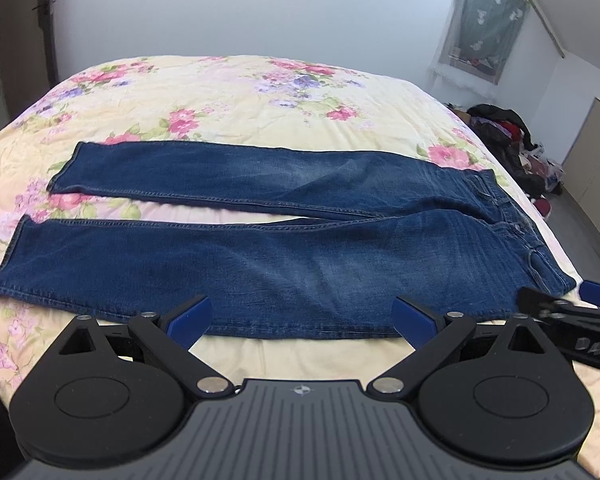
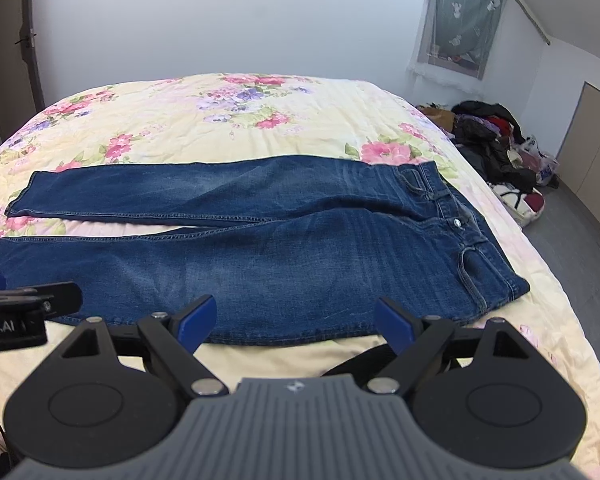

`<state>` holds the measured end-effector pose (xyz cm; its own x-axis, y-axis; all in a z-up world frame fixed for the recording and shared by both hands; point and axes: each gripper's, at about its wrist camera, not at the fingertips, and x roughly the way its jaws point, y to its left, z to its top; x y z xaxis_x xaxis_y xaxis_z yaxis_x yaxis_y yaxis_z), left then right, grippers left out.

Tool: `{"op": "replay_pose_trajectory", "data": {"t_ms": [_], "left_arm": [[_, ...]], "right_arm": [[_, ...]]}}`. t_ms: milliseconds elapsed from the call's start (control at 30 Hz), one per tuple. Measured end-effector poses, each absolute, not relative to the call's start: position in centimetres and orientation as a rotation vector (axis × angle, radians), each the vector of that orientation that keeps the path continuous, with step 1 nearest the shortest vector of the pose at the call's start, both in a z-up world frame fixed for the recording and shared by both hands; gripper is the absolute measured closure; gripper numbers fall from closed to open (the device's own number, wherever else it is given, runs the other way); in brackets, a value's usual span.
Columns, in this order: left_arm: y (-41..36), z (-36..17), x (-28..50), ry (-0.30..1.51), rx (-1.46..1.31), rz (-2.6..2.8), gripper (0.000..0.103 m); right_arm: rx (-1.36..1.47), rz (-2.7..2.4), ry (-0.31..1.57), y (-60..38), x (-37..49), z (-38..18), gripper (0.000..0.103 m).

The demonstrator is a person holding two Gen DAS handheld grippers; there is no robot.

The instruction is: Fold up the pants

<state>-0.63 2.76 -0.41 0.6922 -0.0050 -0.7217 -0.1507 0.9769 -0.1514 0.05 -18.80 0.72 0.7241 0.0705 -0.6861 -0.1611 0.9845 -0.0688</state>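
Observation:
A pair of blue jeans (image 1: 260, 256) lies flat and spread out across a bed with a floral cover (image 1: 220, 92). The legs point left with a narrow gap between them, and the waistband is at the right. The jeans also show in the right wrist view (image 2: 280, 264). My left gripper (image 1: 302, 312) is open and empty, just above the near edge of the near leg. My right gripper (image 2: 296, 314) is open and empty, above the near edge at the thigh. Each gripper shows at the edge of the other's view.
A pile of clothes and bags (image 2: 500, 152) lies on the floor right of the bed. A curtained window (image 2: 460, 24) is on the far wall. A door (image 1: 24, 32) stands at the far left. A cabinet (image 2: 596, 148) is at the right.

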Motion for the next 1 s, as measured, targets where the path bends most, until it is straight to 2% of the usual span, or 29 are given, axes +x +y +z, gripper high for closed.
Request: {"op": "replay_pose_trajectory", "data": {"t_ms": [200,333,533,900,967,1000], "left_arm": [[7.5,-2.9,0.0,0.76,-0.273,0.164,0.0],[11.7,-5.4,0.8,0.809,-0.319,0.265,0.0],[19.0,-8.5,0.6,0.805,-0.524,0.389,0.0],[27.2,-15.6,-0.7,0.791,-0.987,0.476,0.0],[27.6,-16.2,-0.8,0.777,-1.014,0.48,0.0],[27.9,-16.4,-0.9,0.768,-1.025,0.483,0.0]], "right_arm": [[-0.079,0.112,0.694,-24.0,2.3,-0.6,0.02],[-0.039,0.081,0.701,-28.6,4.9,-2.4,0.02],[0.081,-0.008,0.747,-36.9,9.0,-5.9,0.02],[0.675,-0.181,0.828,-49.7,13.8,-15.7,0.022],[0.758,-0.199,0.826,-51.1,14.4,-17.4,0.031],[0.783,-0.205,0.825,-51.5,14.7,-18.0,0.032]]}}
